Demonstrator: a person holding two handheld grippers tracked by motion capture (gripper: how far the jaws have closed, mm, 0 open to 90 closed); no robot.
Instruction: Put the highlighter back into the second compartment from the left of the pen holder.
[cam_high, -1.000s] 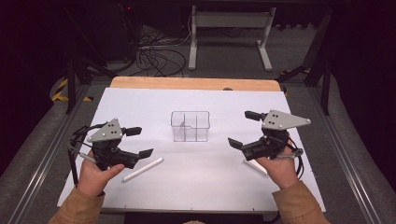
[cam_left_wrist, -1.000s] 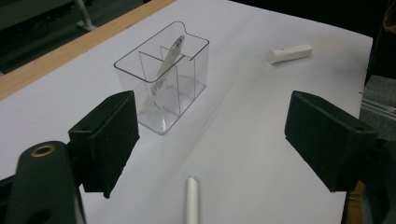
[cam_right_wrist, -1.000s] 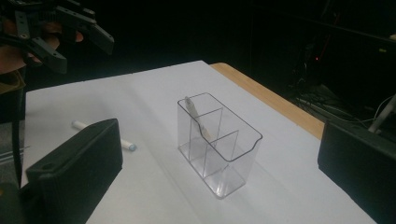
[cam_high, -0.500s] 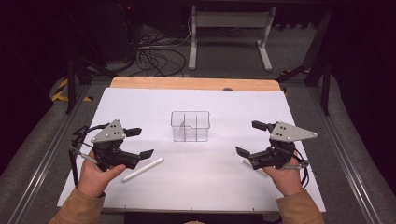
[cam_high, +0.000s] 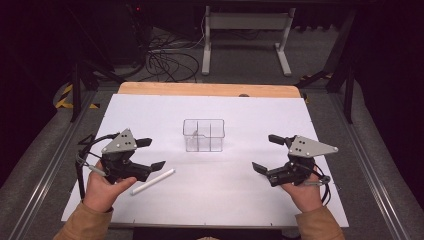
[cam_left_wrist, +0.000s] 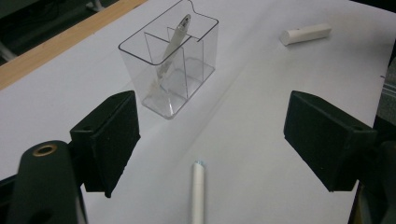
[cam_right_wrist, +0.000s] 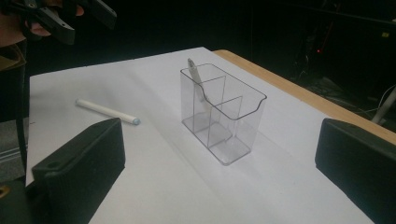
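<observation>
White paper (cam_high: 165, 115) covers the table, and on its left side the left gripper (cam_high: 150, 153) hangs just over a white pen (cam_high: 153, 181) that lies flat on the sheet. In the high view the pen's long axis runs on a slant, its near end low and left by the left hand (cam_high: 102, 187), its far end up and right toward the organizer (cam_high: 203, 134). In the left gripper view the pen (cam_left_wrist: 198, 191) sits between the two jaws and a little below them, pointing almost straight ahead along the gripper's line of sight, so the jaws straddle it across its width. They stand wide apart and hold nothing; neither pad touches the pen.

At the middle stands the clear organizer (cam_left_wrist: 170, 70), split into compartments, with a pale pen-like thing (cam_left_wrist: 175, 39) leaning upright in one of the rear cells.

On the right, the right gripper (cam_high: 272, 153) hovers well apart from the pen, jaws also spread wide and empty, facing the organizer (cam_right_wrist: 223, 114). A short white stick (cam_left_wrist: 306, 33) lies on that side of the paper.

The left gripper is clearly the nearer one; a grasp looks to need only a drop onto the pen.
</observation>
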